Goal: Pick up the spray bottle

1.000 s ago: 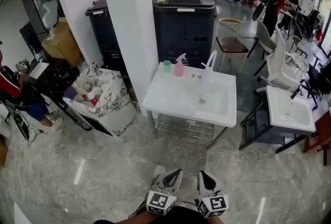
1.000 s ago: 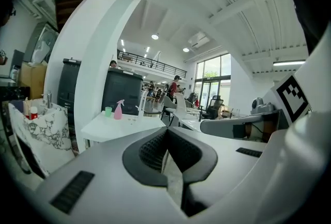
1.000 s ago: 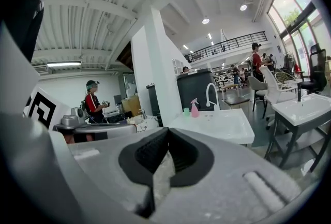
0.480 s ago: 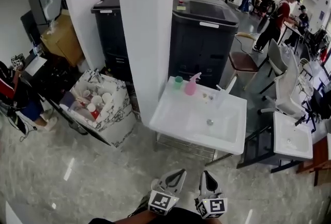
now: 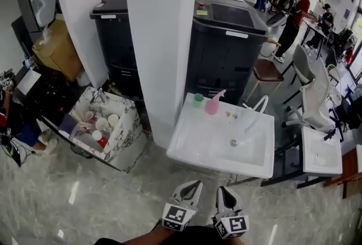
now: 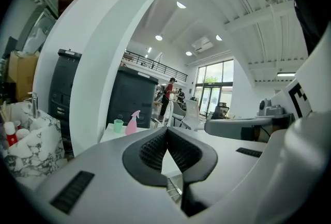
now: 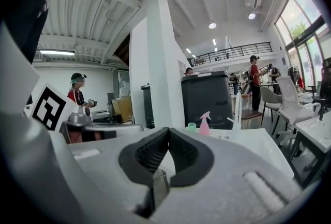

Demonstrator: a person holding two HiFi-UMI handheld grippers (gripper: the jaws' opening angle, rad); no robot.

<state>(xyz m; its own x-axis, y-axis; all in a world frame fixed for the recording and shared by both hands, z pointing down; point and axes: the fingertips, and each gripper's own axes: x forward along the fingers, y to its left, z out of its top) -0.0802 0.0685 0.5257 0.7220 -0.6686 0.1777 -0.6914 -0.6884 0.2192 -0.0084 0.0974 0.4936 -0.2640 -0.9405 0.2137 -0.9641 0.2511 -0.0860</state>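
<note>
The sink (image 5: 198, 142) ahead, bottle (image 5: 213, 103) far off.
My left gripper (image 5: 192, 187) and right gripper (image 5: 222, 190) hung short of the sink, jaws pressed together on nothing; the pink bottle stood upright on its back rim, well beyond both tips.

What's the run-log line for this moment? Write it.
pink plastic spray bottle: upright on white sink, untouched | left gripper: jaws shut, empty | right gripper: jaws shut, empty

Head view steeply down; 2 gripper views level; all share sink (image 5: 191, 139).
</note>
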